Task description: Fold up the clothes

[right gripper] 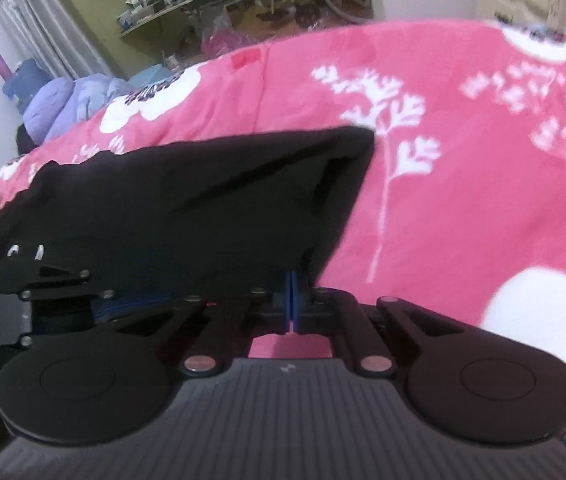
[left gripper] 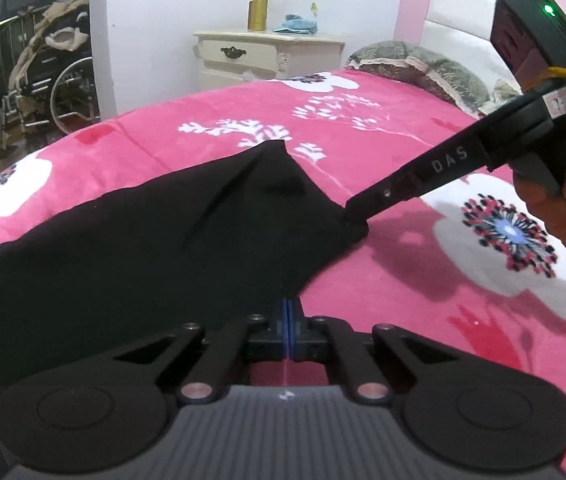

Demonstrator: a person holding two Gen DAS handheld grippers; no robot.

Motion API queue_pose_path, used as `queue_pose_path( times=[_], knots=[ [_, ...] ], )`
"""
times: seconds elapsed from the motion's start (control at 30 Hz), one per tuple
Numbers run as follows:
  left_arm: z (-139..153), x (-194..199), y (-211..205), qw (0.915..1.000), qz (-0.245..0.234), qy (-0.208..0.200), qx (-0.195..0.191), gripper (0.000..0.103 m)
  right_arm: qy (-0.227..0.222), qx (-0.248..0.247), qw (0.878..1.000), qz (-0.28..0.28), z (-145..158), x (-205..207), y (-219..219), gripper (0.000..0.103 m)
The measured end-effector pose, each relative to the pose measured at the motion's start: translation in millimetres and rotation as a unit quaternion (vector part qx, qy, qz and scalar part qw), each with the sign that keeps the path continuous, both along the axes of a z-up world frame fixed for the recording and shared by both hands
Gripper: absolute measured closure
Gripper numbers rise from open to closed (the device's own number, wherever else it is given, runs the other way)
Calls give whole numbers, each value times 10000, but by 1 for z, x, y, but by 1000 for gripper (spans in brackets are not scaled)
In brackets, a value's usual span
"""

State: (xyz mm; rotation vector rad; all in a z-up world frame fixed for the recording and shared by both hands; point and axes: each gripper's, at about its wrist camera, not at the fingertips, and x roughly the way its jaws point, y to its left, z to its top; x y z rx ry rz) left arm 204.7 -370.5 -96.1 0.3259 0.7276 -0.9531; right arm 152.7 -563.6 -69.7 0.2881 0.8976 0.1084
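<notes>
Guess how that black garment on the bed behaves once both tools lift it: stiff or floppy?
Likely floppy: the black garment already drapes and creases between the left tool and the right tool, both shut on its edge. Probably light, since it tents up from just two pinches. It may drag on the plush pink blanket rather than slide.

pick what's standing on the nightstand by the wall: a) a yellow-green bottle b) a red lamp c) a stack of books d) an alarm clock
a, a yellow-green bottle stands upright on the cream nightstand, beside a crumpled blue cloth.
</notes>
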Motion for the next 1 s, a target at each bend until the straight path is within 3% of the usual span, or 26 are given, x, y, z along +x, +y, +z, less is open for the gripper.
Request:
queue_pose_path(
  times=[0.13, 0.27, 0.33, 0.43, 0.53, 0.6, 0.7, 0.8, 1.0],
  knots=[
    [-8, -4, -8, 9998, -185, 57, 85, 101, 62, -389, 9992, 21, -4, -1, 2, 103],
    [-6, -8, -9, 9997, -217, 46, 55, 99, -176, 134, 9997, -141, 1, -3, -6, 100],
    [1, -10, -3, 9997, -231, -12, -33, 92, -356, 396, 9983, -254, 7, -3, -13, 95],
    [13, -15, 5, 9992, -189, -298, -180, 84, -283, 593, 9972, -344, 4, 2, -20, 80],
    [15, -12, 6, 9980, -50, -618, -76, 84, -20, 749, 9967, -314, -7, 10, -18, 79],
    [10, -6, 2, 9981, 38, -616, 51, 84, 18, 727, 9970, -273, -10, 10, -13, 79],
    [5, 2, 0, 9990, 74, -436, 78, 84, 72, 692, 9974, -211, -15, 9, -6, 103],
    [8, 1, 2, 9992, 44, -405, -31, 84, -215, 459, 9987, -101, 4, -3, -3, 103],
    [12, 3, 1, 9993, 55, -330, -194, 83, 202, 117, 9996, -170, -8, -13, -2, 103]
  ],
)
